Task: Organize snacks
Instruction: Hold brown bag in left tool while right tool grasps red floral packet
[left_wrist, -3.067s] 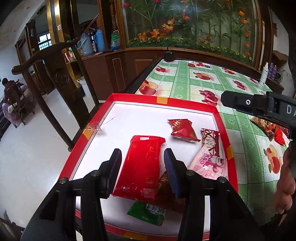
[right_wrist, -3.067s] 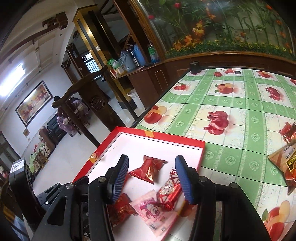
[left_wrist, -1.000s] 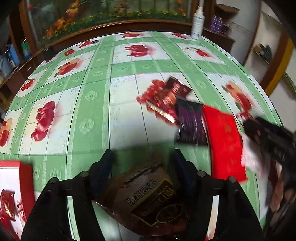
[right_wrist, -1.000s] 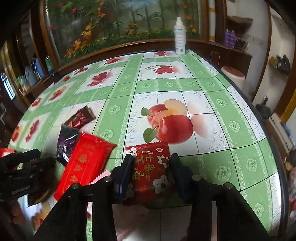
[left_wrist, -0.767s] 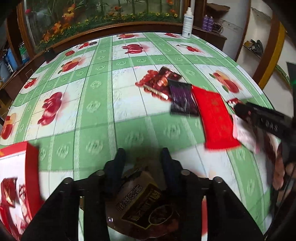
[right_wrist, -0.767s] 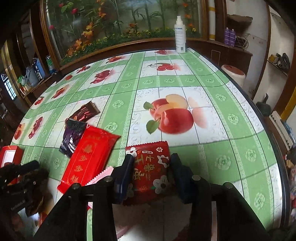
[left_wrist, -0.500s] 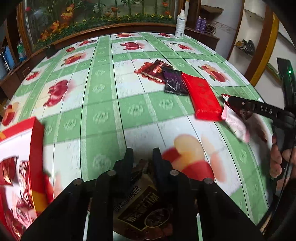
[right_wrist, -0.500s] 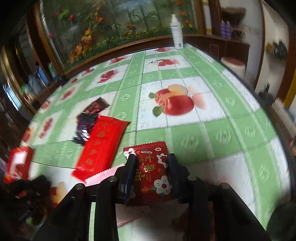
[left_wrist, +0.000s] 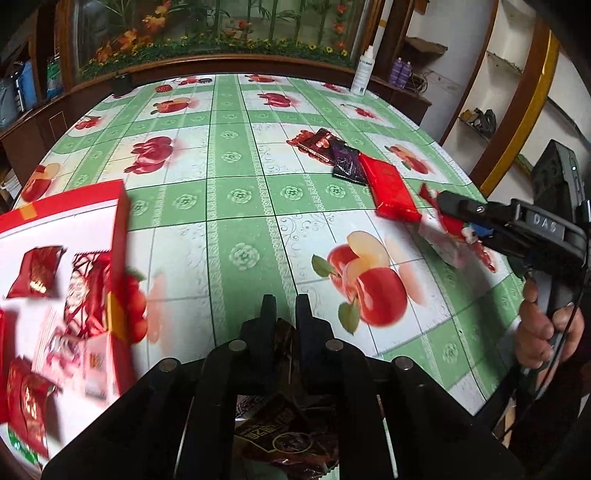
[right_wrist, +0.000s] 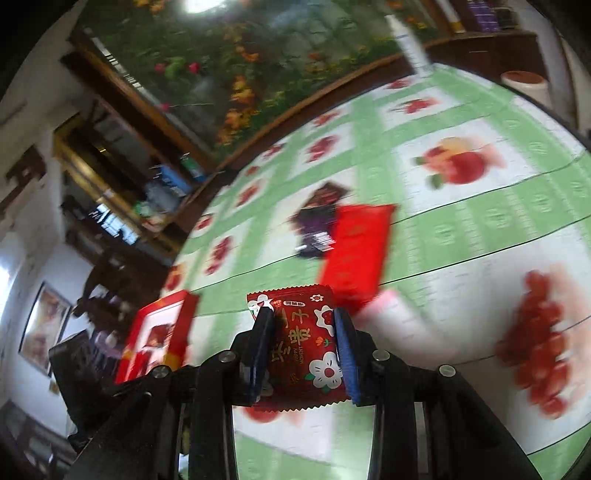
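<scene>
Left wrist view looks down over the green-and-white fruit-print tablecloth (left_wrist: 240, 192), where the left gripper (left_wrist: 285, 314) is clamped hard on the crumpled neck of a dark brown glossy foil snack bag (left_wrist: 286, 435), whose printed body hangs below and behind the fingers, off the table. Such a bag is light and soft, mostly air, and the film is slick; pinched by a gathered fold as here, it should carry well, though I judge it may swing and its contents could crush if squeezed across the belly. At the left edge lies the red-rimmed shallow cardboard box with a white floor (left_wrist: 120, 229), already holding several small red packets, and it is probably where this bag belongs. Right wrist view, tilted and blurred, shows the right gripper (right_wrist: 303, 325) grasping a small red plastic packet printed with white flowers (right_wrist: 301, 345) by its two long sides, lifted clear of the cloth. It is equally light and limp, and it bows a little between the pads, so a hold across the middle suits it better than one at a sealed end. Left on the table, close together, are a long flat bright red packet (left_wrist: 389, 188), a dark purple packet (left_wrist: 345, 164) touching it, and a dark maroon packet (left_wrist: 319, 142) beyond; a pale pink wrapper (right_wrist: 384, 304) lies just beside the red one.
</scene>
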